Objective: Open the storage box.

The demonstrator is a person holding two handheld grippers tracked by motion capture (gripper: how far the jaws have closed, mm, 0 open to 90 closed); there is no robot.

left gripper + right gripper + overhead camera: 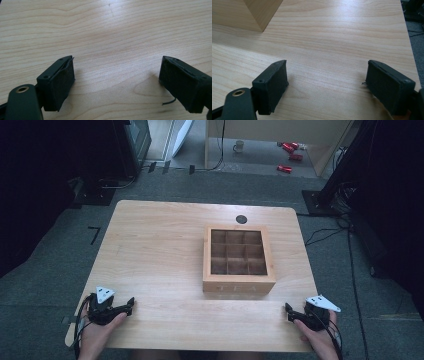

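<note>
Nine compartments, three rows of three, divide the wooden box [238,261] that sits on the tabletop [160,250], a little toward the right edge and roughly midway between the far and near edges. Its top is a wooden frame around a dark window, and through it every compartment that I can make out looks bare. A small dark round disc [241,219] lies on the wood just beyond the box, near the far edge.

My left gripper [131,303] rests at the near left corner of the tabletop, held in my left hand [97,330]. In the left gripper view its jaws stand wide apart with bare wood grain between them, gripping nothing.

My right gripper [288,310] rests at the near right corner, in my right hand [320,340], well apart from the box. In the right gripper view its jaws are likewise spread, nothing between them, and a corner of the box [247,13] shows at the upper left.
</note>
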